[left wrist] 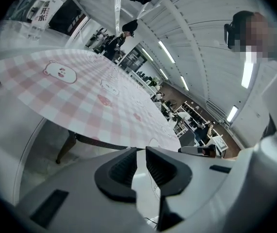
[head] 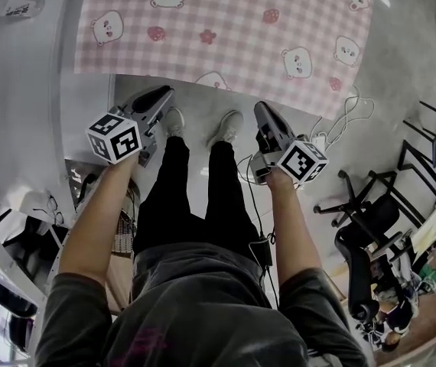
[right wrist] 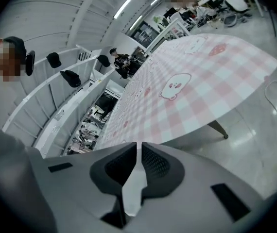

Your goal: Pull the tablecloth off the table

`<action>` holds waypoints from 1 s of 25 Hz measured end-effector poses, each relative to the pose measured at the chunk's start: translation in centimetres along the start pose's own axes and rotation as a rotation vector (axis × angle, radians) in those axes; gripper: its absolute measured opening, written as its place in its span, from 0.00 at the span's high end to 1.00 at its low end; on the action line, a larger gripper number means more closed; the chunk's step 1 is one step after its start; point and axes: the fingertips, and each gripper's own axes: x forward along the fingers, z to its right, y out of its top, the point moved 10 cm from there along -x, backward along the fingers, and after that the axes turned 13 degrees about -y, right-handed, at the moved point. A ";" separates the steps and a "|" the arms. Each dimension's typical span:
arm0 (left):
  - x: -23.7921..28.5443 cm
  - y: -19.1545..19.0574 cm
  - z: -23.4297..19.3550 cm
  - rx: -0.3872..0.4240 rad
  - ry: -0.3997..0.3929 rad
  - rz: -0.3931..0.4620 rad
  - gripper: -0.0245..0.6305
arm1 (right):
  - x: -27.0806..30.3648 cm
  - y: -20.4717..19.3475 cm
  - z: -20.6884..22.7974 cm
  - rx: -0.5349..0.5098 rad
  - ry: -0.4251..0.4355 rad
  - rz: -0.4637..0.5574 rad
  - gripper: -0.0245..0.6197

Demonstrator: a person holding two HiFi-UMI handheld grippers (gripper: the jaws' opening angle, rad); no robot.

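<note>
We find the tablecloth spread flat over the table at twelve o'clock, so removal remains outstanding. The left gripper at ten o'clock has its jaws a narrow slit apart, and the right gripper at two o'clock has them almost pressed together. Neither holds anything, and both hang just short of the near hem.

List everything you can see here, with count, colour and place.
tablecloth: one, pink-and-white check with bears, spread over the table
table: one, dark leg, under the cloth
bottle: one, clear, far left beside the cloth
office chair: one, black, on the floor at right
cable: one, white, on the floor, right
shoes: two, pale, below the cloth's near edge
left tongs: one, grey, empty, slightly apart
right tongs: one, grey, empty, all but closed
</note>
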 end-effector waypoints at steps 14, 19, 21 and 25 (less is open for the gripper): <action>0.6 -0.8 -4.6 -0.193 -0.071 0.140 0.68 | 2.7 -0.9 2.3 0.167 0.119 0.019 0.73; 0.9 -0.2 -5.1 -0.221 -0.119 0.168 0.66 | 3.1 -0.3 2.2 0.193 0.132 0.038 0.73; 1.0 0.1 -5.4 -0.238 -0.121 0.191 0.68 | 3.3 -0.1 2.4 0.221 0.135 0.053 0.73; 1.0 0.6 -5.8 -0.279 -0.119 0.228 0.78 | 3.4 0.4 2.6 0.252 0.133 0.063 0.74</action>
